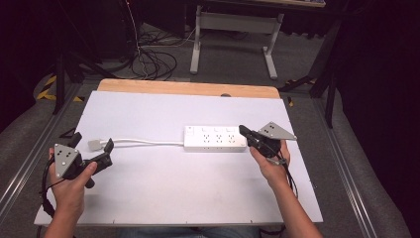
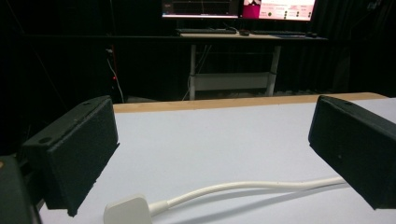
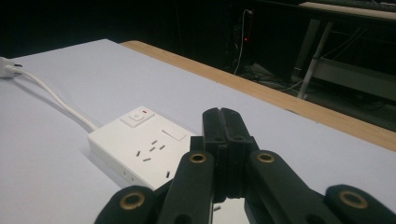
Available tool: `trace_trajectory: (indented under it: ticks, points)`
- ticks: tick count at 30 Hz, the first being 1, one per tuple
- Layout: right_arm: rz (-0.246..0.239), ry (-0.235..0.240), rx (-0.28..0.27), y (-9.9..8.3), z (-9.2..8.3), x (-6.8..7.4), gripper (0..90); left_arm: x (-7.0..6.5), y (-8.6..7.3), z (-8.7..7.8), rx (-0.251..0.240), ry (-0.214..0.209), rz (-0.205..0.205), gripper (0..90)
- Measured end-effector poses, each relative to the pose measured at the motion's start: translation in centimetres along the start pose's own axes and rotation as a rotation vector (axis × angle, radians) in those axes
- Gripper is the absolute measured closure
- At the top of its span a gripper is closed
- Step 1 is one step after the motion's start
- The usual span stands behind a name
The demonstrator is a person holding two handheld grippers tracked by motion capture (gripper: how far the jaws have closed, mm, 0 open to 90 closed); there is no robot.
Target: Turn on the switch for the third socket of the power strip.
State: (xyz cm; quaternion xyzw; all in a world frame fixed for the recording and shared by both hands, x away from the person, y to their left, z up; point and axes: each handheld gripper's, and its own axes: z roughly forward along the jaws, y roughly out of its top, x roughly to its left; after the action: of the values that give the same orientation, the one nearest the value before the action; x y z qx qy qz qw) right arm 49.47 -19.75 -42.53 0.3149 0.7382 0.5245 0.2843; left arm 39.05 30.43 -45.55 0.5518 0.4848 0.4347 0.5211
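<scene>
White plastic power strip with its rows of sockets lies flat near the middle of the pale grey tabletop, its long side running left to right. From its left end a white round cable trails leftward to a flat white plug, which lies loose on the table.

The left gripper hovers at that plug with its black jaws spread wide — in the left gripper view the plug sits low between them, untouched, with the cable curving away to the right. The right gripper has its jaws pressed together with nothing in them; its tip sits over the strip's right end, though whether it presses on the casing I cannot tell (the right gripper view looks down onto the sockets and the rocker switch).

By the look of it the strip is a light, rigid box with a smooth casing, likely to skid on the table unless pinned from above or pinched across its narrow width. The cable looks limp, so the plug body is the better place to take hold — stiff, blocky, small enough for the jaws.
</scene>
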Motion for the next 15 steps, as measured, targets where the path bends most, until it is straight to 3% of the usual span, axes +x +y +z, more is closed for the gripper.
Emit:
trace_trajectory:
  ticks: [15]
  points:
    - [0.017, -0.005, 0.048, 0.4, 2.5, -0.3, 90.0, 0.0, 0.0, 0.0, 0.000, 0.001, 0.000, 2.1]
